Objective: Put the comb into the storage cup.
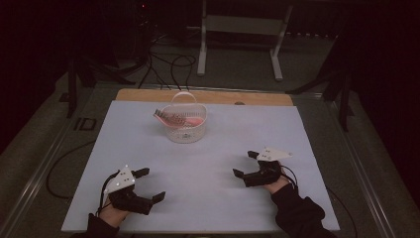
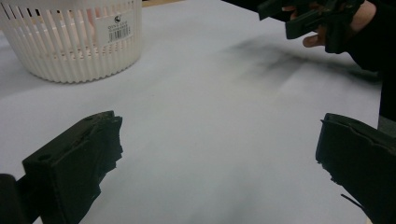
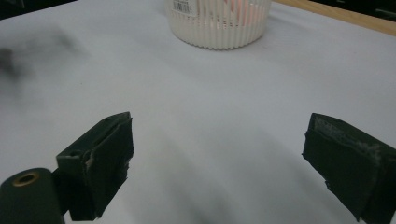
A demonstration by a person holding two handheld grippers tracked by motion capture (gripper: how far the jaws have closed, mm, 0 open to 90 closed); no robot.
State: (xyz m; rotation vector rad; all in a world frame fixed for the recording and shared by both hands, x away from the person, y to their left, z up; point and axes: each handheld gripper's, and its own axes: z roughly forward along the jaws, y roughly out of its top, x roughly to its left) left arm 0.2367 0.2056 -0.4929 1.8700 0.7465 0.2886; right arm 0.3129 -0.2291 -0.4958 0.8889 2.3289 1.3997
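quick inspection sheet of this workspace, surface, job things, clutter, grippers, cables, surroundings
Surface: pale sheet over a wooden table; bare wood strip along the far edge; a faint dark smudge on the sheet in the left gripper view.
Job's things: white slatted basket with a hoop handle, far centre, barcode label on its wall; a pink hairbrush lies across its top, bristle end past the left rim.
Clutter: nothing seen.
Grippers: left gripper and right gripper both open, empty, near the sheet's near edge, well apart from the basket.
Cables: one trails from each gripper; black cables lie on the floor beyond the table.
Surroundings: dark room, white frame legs behind.
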